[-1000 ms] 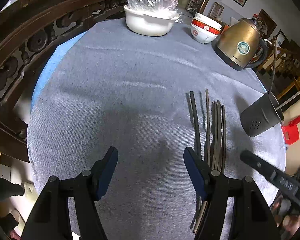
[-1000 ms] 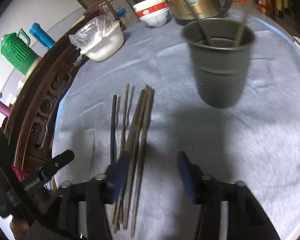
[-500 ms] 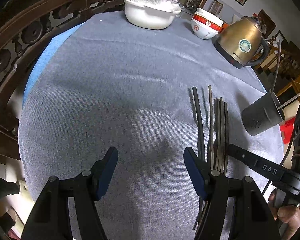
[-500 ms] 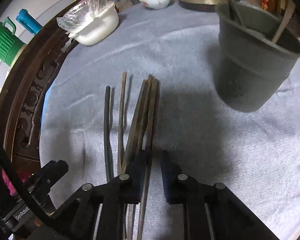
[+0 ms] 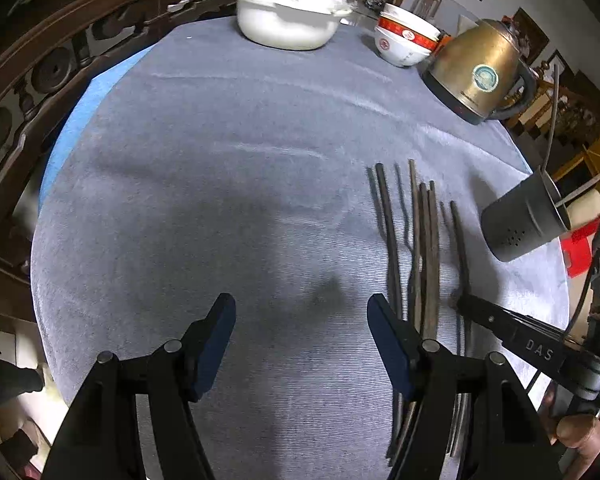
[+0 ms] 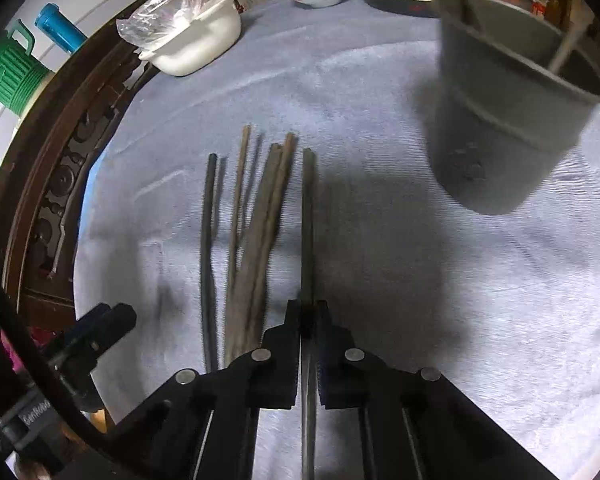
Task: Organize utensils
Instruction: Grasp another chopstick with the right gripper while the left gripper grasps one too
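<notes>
Now the right gripper is clamped on one chopstick, its long axis running straight ahead of the fingers; holder lies ahead-right. Left gripper gapes, empty.

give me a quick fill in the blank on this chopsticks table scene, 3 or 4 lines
1. The right tongs are shut on a single ____.
2. The left tongs are ____, with nothing between them.
3. The grey holder already has ____ utensils standing in it.
4. The white pot is topped with a clear ____ bag.

Missing words: chopstick; open; two; plastic
</notes>
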The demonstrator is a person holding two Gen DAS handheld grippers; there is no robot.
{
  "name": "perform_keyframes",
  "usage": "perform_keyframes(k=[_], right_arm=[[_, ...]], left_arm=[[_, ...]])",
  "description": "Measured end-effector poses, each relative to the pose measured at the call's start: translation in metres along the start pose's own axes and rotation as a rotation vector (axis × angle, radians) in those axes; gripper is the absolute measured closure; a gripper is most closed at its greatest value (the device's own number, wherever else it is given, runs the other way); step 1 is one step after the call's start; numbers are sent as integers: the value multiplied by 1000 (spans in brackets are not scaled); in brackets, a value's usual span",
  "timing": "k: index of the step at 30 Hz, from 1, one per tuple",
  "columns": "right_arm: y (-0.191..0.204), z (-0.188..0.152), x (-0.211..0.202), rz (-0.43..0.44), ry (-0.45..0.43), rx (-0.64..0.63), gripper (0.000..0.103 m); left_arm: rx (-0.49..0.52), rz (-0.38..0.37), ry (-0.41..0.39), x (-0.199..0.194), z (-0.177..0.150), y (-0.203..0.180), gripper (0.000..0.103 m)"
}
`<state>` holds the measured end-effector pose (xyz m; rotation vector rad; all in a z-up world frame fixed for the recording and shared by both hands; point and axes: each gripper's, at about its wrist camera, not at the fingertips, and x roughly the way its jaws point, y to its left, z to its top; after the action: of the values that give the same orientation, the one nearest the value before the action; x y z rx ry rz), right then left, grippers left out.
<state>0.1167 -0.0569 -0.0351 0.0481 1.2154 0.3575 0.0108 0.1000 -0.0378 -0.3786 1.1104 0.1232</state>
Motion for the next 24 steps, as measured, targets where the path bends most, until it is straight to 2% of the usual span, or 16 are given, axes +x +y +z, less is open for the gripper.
perform_keyframes(k=[5, 11, 15, 19, 21, 22, 24], right_arm=[[-18, -5, -9, -34, -6, -8, 96], [-33, -10, -11, 15, -8, 6, 96], [-38, -11, -12, 42, -11, -2, 96], [-41, -12, -12, 69, -11, -4, 96], [-42, -12, -12, 76, -11, -7, 96], [-44, -15, -14, 78, -12, -10, 96], [-46, -16, -14, 82, -10, -14, 96]], left_arm=[[-3, -8, 65, 11, 22, -17, 34], [27, -9, 140, 25, 35, -47, 35], [25, 36, 208, 44, 37, -56, 55], [37, 47, 256, 55, 35, -63, 68], [50, 61, 260, 57, 34, -66, 90], [59, 61, 267, 57, 33, -67, 95], [87, 53, 282, 58, 32, -68, 97]])
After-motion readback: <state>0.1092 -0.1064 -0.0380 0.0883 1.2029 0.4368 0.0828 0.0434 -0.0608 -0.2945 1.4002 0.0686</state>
